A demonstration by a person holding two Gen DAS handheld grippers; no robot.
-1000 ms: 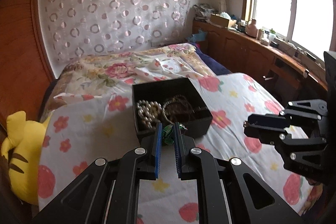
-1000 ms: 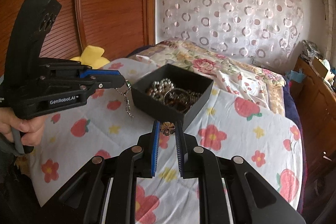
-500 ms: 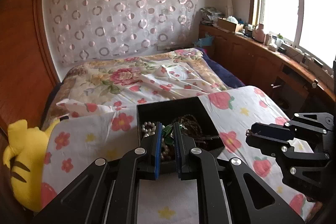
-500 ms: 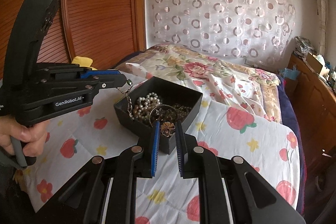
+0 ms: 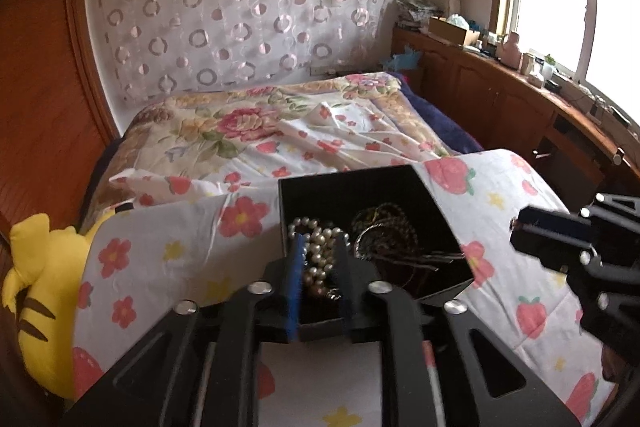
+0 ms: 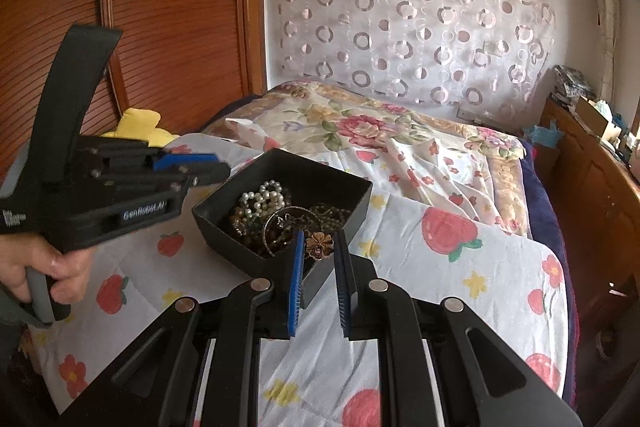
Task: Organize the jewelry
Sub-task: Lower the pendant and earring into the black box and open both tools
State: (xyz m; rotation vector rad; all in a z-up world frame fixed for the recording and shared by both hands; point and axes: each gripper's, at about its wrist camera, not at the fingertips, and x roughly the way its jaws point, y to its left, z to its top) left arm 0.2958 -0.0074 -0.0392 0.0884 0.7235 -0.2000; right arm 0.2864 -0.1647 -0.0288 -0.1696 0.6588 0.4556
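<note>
A black open box (image 5: 348,175) (image 6: 224,235) sits on the strawberry-print sheet and holds a pearl necklace (image 5: 317,255) (image 6: 265,192), dark bead strands and a bangle. My left gripper (image 5: 320,243) hangs over the box's near left corner with its jaws opening. No piece is pinched between its blue pads, and only the pearls below show through the gap. From the right wrist view the left gripper (image 6: 214,169) reaches in from the left with nothing dangling from it. My right gripper (image 6: 319,243) (image 5: 520,231) is shut on a bronze flower brooch (image 6: 318,245) above the box's near edge.
A person's hand (image 6: 40,267) grips the left tool's handle. A yellow plush toy (image 5: 36,267) (image 6: 136,125) lies at the bed's left edge by a wooden wardrobe (image 6: 168,27). A floral quilt (image 5: 240,123) is beyond the box. Cluttered wooden cabinets (image 5: 500,95) run under the window.
Both grippers moved in over the box. The left gripper's jaws widened and the green piece with its chain is gone from between them. The right keeps hold of the flower brooch.
</note>
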